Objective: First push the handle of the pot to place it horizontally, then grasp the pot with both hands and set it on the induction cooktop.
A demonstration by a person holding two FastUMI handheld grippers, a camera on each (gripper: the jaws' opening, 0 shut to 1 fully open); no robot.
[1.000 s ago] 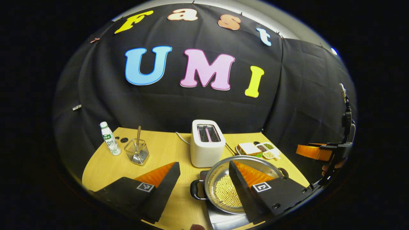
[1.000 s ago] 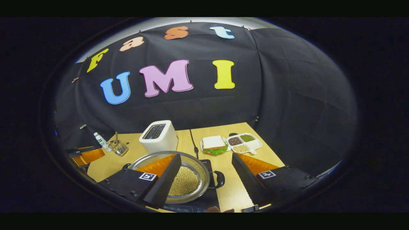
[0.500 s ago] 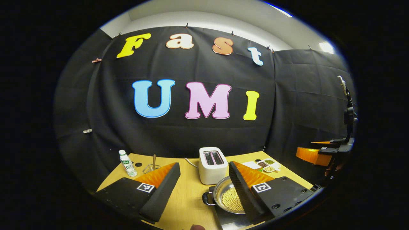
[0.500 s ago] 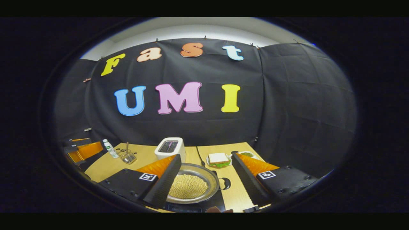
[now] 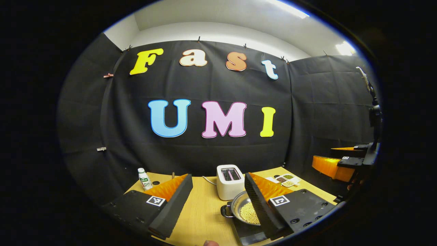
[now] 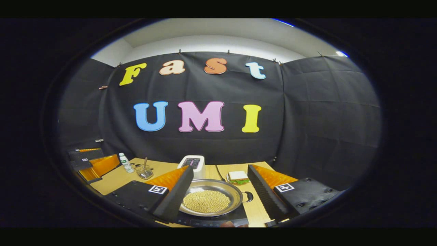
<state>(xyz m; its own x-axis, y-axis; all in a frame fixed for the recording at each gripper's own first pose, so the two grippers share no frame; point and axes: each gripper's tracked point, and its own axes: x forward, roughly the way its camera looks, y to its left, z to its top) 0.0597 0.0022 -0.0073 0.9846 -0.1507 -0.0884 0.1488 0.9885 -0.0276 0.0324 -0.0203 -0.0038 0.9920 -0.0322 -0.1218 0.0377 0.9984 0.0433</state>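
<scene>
Right gripper view: right gripper above pot, fingers apart.

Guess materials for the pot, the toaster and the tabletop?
Pot: looks like bare steel, silvery with a bright reflective rim; handles are black, likely plastic.
Toaster: white matte shell, probably plastic or painted metal, hard to tell.
Table: pale yellow with faint grain lines, so wood or a wood-look laminate.
</scene>
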